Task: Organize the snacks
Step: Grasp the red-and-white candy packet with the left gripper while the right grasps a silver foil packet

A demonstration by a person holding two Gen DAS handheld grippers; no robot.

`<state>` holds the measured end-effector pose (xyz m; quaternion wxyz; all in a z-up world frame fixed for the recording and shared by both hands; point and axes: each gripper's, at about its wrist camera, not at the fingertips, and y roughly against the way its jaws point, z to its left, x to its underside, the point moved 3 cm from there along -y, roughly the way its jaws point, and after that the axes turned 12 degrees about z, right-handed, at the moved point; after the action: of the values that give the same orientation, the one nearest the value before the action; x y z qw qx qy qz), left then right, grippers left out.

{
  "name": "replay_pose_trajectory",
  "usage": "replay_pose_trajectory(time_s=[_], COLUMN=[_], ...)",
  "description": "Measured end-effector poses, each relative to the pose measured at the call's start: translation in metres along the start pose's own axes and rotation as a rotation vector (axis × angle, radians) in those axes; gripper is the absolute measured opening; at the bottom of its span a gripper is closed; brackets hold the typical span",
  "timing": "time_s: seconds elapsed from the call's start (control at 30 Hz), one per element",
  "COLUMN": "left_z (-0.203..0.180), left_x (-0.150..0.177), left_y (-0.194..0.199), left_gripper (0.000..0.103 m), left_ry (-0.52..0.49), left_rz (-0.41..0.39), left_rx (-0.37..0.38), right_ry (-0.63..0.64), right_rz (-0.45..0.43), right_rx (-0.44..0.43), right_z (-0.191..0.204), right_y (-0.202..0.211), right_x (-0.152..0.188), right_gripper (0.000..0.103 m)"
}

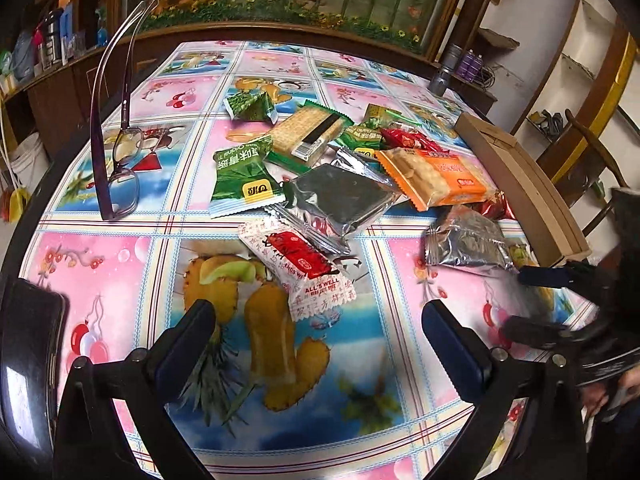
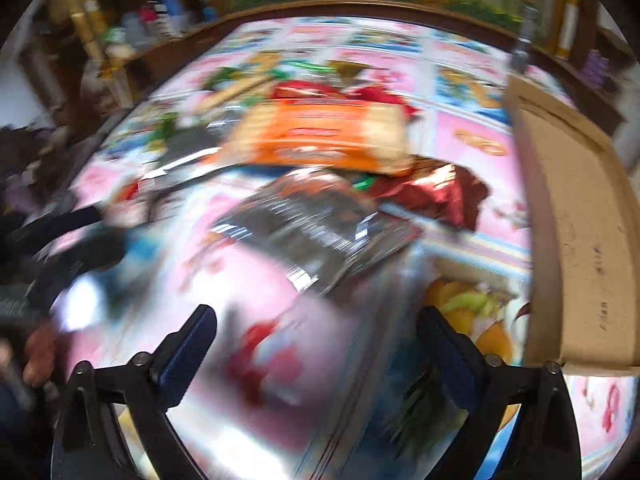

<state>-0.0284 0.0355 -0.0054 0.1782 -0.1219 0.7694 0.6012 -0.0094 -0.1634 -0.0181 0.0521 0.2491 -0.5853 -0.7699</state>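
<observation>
A heap of snack packets lies on the fruit-print tablecloth (image 1: 100, 280). It holds a red-and-white packet (image 1: 304, 268), a green packet (image 1: 244, 176), a silver packet (image 1: 344, 196), a cracker pack (image 1: 308, 132) and an orange biscuit pack (image 1: 436, 180). My left gripper (image 1: 318, 320) is open just short of the red-and-white packet, with nothing between its fingers. My right gripper (image 2: 318, 316) is open above the cloth, near a crumpled silver packet (image 2: 320, 228) (image 1: 468, 240). The right wrist view is blurred. An open cardboard box (image 1: 520, 176) (image 2: 572, 220) stands at the right.
Folded-out glasses (image 1: 120, 160) rest at the left of the heap. A dark glossy object (image 1: 28, 360) sits at the near left edge. A metal can (image 1: 444, 76) stands at the far right corner. A dark red foil packet (image 2: 440, 192) lies by the box.
</observation>
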Motion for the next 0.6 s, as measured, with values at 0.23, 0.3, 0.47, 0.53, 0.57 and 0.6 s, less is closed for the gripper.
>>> replay_pose_trajectory(time_s=[0.23,0.3,0.47,0.53,0.57,0.6], left_z=[-0.011,-0.012,-0.007,-0.003,-0.001,0.002], left_x=[-0.002,-0.001,-0.001,-0.001,-0.001,-0.002], left_y=[-0.001,0.001,0.008,0.008,0.007,0.007], left_gripper=[0.099,0.096,0.088,0.087,0.086,0.085], left_ry=[-0.050,-0.062,-0.046,-0.019,-0.006,0.011], left_rz=[-0.020,-0.025,-0.029,-0.011,-0.006,-0.003], left_rx=[-0.017,-0.009,0.035,0.048,0.051,0.051], right_ry=[0.158,0.206,0.267,0.290,0.303,0.301], right_rz=[-0.052,-0.047,-0.001,0.031,0.034,0.050], right_rx=[0.027,0.024,0.067,0.029,0.044,0.062], right_z=[0.007,0.006,0.001,0.002,0.004,0.004], right_y=[0.026,0.020,-0.003,-0.012,-0.015,-0.020], right_x=[-0.014,-0.025,-0.048,-0.052,-0.053,-0.054], right_gripper=[0.083,0.082,0.082,0.082,0.082,0.076])
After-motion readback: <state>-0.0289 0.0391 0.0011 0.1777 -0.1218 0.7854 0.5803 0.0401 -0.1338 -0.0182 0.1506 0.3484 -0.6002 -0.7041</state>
